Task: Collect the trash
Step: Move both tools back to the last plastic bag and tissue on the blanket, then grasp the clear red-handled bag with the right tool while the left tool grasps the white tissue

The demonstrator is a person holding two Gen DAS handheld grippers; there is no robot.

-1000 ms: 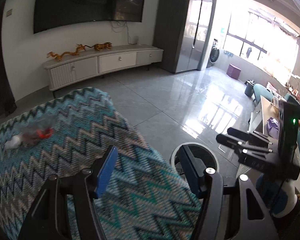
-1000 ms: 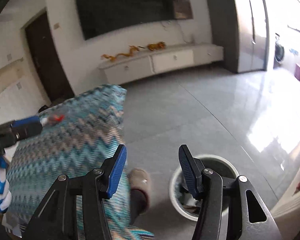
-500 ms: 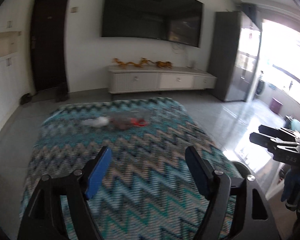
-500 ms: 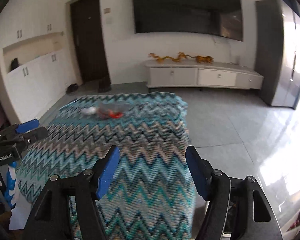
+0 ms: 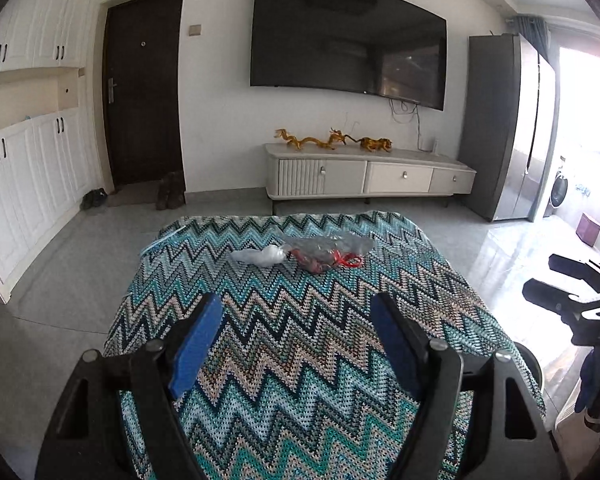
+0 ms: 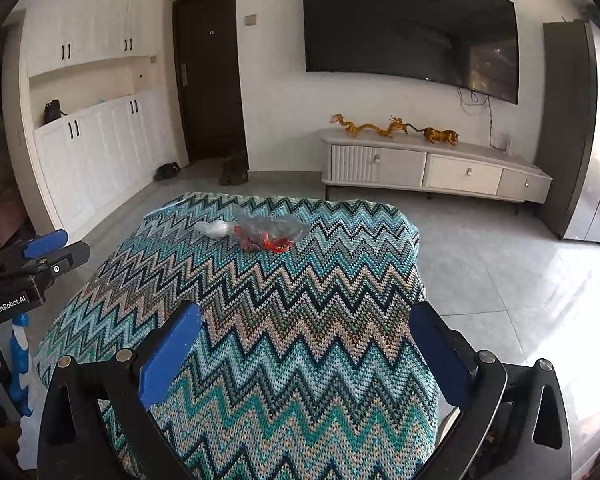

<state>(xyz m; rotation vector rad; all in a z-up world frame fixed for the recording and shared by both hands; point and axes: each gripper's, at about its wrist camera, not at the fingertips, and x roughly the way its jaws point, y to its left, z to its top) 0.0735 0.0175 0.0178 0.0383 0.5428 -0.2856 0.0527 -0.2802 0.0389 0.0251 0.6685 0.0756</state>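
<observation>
Trash bin (image 5: 534, 364) at 4 o'clock mostly hidden behind zigzag cloth (image 5: 300, 340), only rim sliver showing. Clear bag (image 5: 328, 248) contents too small to identify, red bits only. Right gripper (image 5: 568, 284) cut by 3 o'clock edge. Left gripper (image 6: 40, 256) cropped at 9 o'clock.

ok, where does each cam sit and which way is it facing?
Left wrist: on the left hand-held gripper, facing across the zigzag cloth to the TV wall; the right hand-held gripper shows at right.
Right wrist: on the right hand-held gripper, same heading; the left one shows at left.
Shared: plastic trash, TV.
</observation>
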